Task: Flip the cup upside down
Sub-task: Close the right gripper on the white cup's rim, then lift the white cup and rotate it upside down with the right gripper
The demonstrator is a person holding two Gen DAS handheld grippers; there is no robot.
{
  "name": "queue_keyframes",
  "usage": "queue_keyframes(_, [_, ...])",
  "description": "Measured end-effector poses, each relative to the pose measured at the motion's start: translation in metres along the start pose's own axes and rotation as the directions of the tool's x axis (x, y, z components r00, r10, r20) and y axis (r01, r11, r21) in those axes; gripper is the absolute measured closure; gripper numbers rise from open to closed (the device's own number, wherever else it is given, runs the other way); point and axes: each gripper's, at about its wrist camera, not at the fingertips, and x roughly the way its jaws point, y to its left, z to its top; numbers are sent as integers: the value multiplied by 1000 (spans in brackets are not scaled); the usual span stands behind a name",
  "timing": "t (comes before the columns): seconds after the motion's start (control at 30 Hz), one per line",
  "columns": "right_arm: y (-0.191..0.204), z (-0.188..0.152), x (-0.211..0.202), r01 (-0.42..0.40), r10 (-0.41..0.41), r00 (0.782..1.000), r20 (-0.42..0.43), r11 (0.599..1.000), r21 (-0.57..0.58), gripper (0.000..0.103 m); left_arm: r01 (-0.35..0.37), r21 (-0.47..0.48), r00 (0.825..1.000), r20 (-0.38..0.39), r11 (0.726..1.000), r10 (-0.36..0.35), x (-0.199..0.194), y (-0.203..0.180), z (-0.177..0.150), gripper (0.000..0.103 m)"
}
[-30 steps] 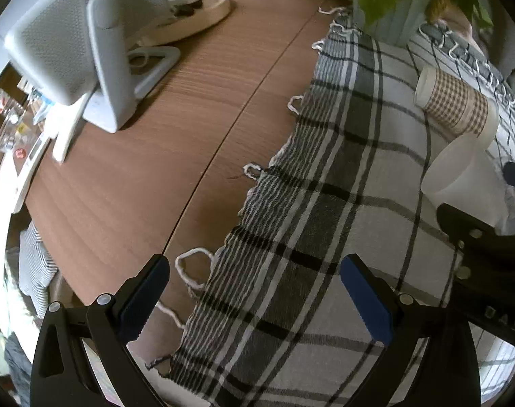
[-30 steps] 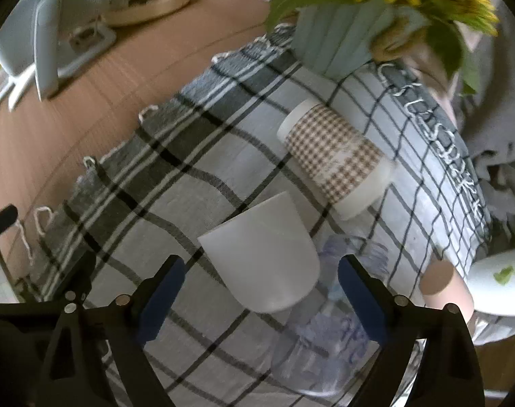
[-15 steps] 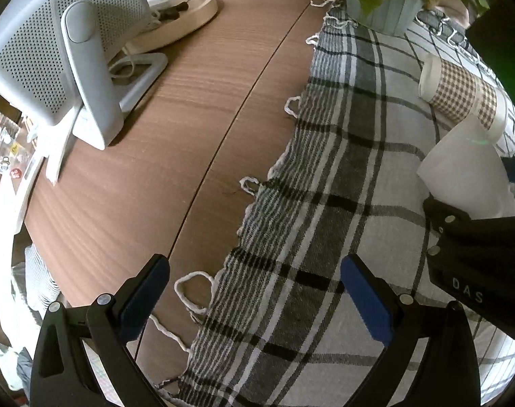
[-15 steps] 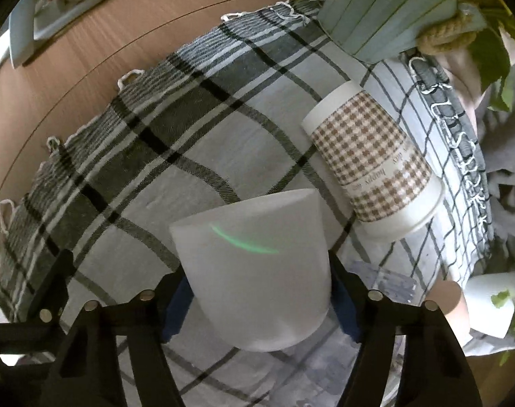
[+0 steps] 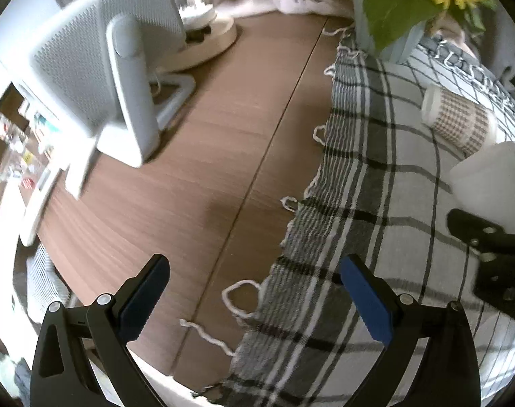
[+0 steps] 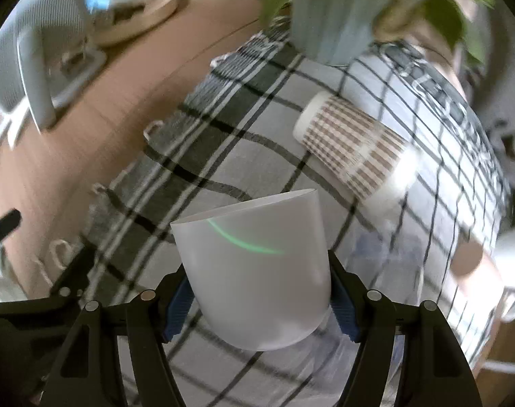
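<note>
A frosted white plastic cup [image 6: 257, 271] is held between the blue pads of my right gripper [image 6: 260, 302], which is shut on its lower body. The cup is lifted above the plaid cloth [image 6: 223, 156], with its mouth pointing up and away. The cup also shows at the right edge of the left wrist view [image 5: 491, 183]. My left gripper [image 5: 254, 295] is open and empty, low over the cloth's fringed left edge [image 5: 376, 203].
A brown checked paper cup [image 6: 355, 152] lies on its side on the cloth behind the white cup. A pale blue vase with a sunflower [image 6: 332, 23] stands at the back. A white fan [image 5: 98, 68] stands on the wooden table [image 5: 196, 169] to the left.
My right gripper closed on the white cup and lifted it off the cloth. The left gripper drew back a little and stayed open.
</note>
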Motion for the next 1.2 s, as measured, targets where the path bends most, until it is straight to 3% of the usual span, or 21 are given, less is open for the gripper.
queue_keyframes(0.13, [-5, -28, -23, -58, 49, 997, 59, 987, 151, 33, -5, 39, 999, 42, 999, 3, -18, 0, -14, 0])
queue_keyframes(0.27, [-2, -58, -34, -131, 110, 990, 86, 948, 291, 33, -20, 101, 998, 65, 995, 13, -27, 0, -25, 0])
queue_keyframes(0.5, [3, -97, -12, -240, 231, 970, 73, 866, 439, 33, 8, 161, 999, 50, 987, -17, -26, 0, -38, 0])
queue_keyframes(0.87, [2, -120, 15, -304, 317, 946, 76, 775, 555, 33, -3, 179, 1000, 29, 984, -2, -28, 0, -48, 0])
queue_keyframes(1.07, [3, -121, 19, -305, 319, 945, 71, 781, 545, 32, -4, 177, 1000, 18, 984, 1, -31, -3, -54, 0])
queue_keyframes(1.2, [2, -121, 14, -329, 332, 939, 91, 790, 518, 25, -12, 163, 1000, 14, 987, 10, -36, -7, -59, 0])
